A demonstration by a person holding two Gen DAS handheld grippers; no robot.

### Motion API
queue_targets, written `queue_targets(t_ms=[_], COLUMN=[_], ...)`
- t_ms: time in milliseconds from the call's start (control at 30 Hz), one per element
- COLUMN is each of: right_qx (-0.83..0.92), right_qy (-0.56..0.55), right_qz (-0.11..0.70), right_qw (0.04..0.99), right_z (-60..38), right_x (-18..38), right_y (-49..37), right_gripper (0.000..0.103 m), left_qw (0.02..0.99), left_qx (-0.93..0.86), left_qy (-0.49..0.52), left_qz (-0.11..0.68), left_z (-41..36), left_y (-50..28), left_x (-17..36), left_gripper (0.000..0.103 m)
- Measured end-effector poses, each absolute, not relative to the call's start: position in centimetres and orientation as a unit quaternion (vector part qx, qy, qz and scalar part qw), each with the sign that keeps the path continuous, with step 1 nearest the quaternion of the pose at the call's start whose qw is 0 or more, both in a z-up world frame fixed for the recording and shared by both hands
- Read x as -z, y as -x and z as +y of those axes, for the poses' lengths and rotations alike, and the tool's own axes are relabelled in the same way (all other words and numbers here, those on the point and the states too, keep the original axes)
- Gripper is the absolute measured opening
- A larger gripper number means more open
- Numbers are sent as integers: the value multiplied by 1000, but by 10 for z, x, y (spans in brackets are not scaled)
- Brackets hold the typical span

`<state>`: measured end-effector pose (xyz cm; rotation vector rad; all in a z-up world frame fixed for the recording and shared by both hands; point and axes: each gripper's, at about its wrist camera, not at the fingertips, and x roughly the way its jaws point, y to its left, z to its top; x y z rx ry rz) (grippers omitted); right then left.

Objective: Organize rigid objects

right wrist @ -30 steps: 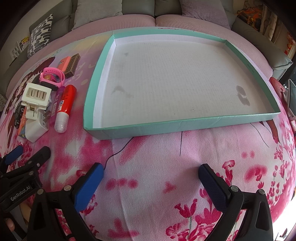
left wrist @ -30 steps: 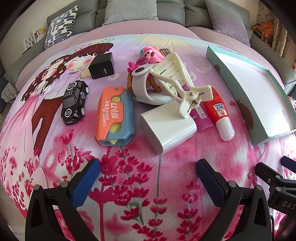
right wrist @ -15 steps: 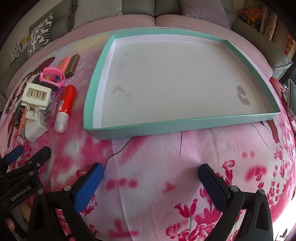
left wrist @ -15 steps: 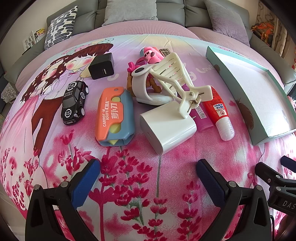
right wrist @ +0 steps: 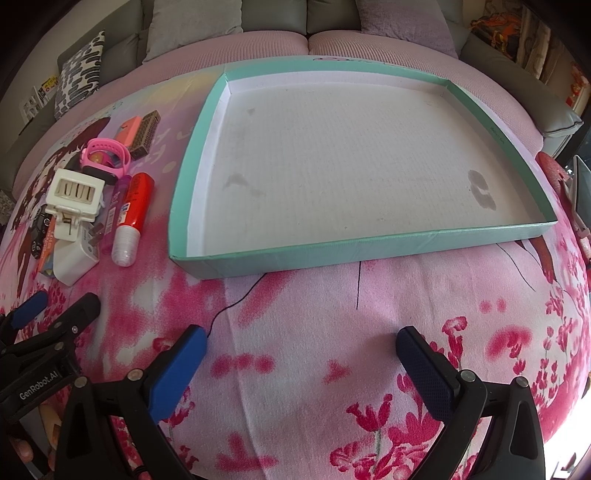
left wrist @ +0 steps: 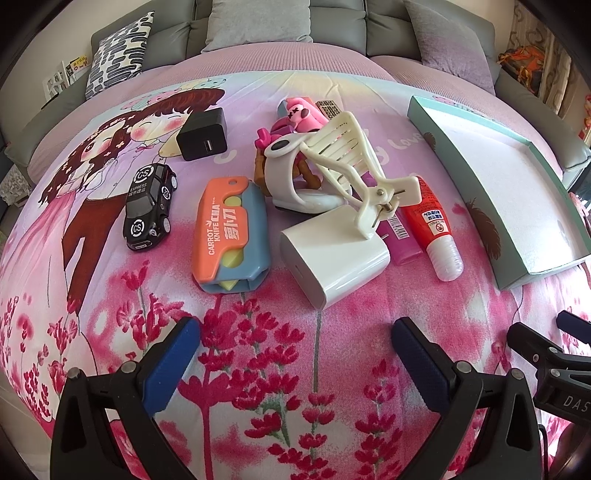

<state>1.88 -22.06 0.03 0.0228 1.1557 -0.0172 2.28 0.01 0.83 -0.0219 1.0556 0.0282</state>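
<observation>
A pile of small objects lies on the pink floral bedspread: a black toy car (left wrist: 149,206), an orange-and-blue carrot knife (left wrist: 231,234), a white charger (left wrist: 334,256), a cream hair clip (left wrist: 354,173), a red glue tube (left wrist: 432,229), a black charger (left wrist: 202,134) and a pink watch (left wrist: 301,114). My left gripper (left wrist: 295,360) is open and empty, just short of the white charger. A shallow teal tray (right wrist: 369,245) with a white floor holds nothing. My right gripper (right wrist: 301,363) is open and empty in front of the tray's near wall.
The tray also shows at the right of the left wrist view (left wrist: 524,275), beside the pile. The pile shows at the left of the right wrist view, with the glue tube (right wrist: 133,218) nearest the tray. Grey cushions (left wrist: 258,22) line the back.
</observation>
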Motion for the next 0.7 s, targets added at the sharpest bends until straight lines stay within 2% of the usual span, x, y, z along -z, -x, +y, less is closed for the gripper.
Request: queue_targets(t_ms=[167,433,700], right_qx=[-5,-43,-90], right_qy=[-28,-19,5], right_qz=[531,465,450], right_qw=[847,884,888], right_z=[-224,-205,-160], right_x=[-13,-67,-83], right_y=[-11,-10,-25], right_gripper=[103,103,103], left_qw=[870,877,870], left_qx=[-14,-49,-44], left_qy=[9,102,144], left_qz=[492,468,469], left_z=[19,89,119], left_y=[-19,-27,-31], left_x=[-20,-49,-42], left_gripper=[103,103,103])
